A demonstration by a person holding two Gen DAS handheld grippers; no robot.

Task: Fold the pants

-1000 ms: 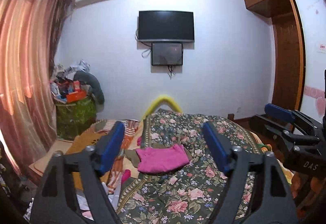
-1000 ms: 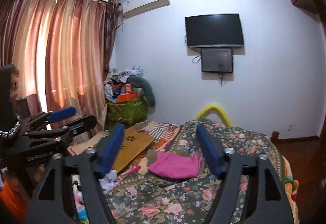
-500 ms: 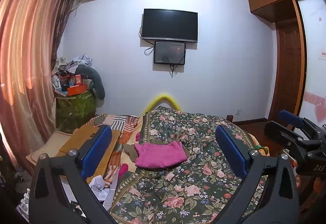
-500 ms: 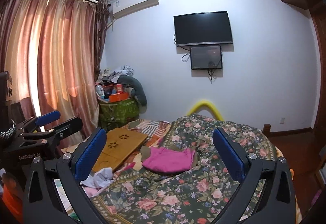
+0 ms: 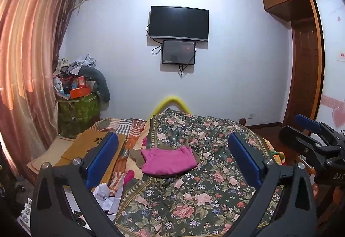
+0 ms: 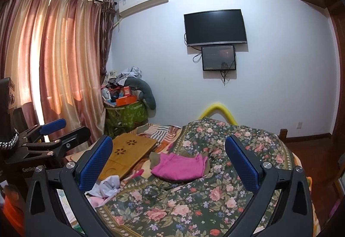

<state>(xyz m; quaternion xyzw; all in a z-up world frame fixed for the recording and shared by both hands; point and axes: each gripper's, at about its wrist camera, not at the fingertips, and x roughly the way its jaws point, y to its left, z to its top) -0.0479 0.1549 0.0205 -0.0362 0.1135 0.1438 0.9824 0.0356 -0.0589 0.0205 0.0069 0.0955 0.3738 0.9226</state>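
Pink pants (image 5: 169, 161) lie folded in a small bundle on the floral bedspread (image 5: 207, 185), on top of an olive-brown garment (image 5: 135, 154). My left gripper (image 5: 172, 140) hangs above the near part of the bed, well short of the bundle, open wide with nothing between its blue pads (image 5: 101, 159). In the right wrist view the same pink pants (image 6: 179, 167) lie ahead of my right gripper (image 6: 168, 142), which is also open and holds nothing. Each gripper shows in the other's view: the right gripper (image 5: 310, 129) at the right edge, the left gripper (image 6: 58, 129) at the left edge.
A wooden lap desk (image 6: 129, 150) lies on the bed's left side, with crumpled white cloth (image 6: 107, 185) before it. A green bin (image 5: 77, 112) piled with clutter stands by the curtain (image 5: 25, 64). A wardrobe (image 5: 306, 60) fills the right wall; a TV (image 5: 179, 23) hangs ahead.
Both grippers' jaws have spread wider apart than a second ago. The pink pants lie where they were, and both hands stay about in place.
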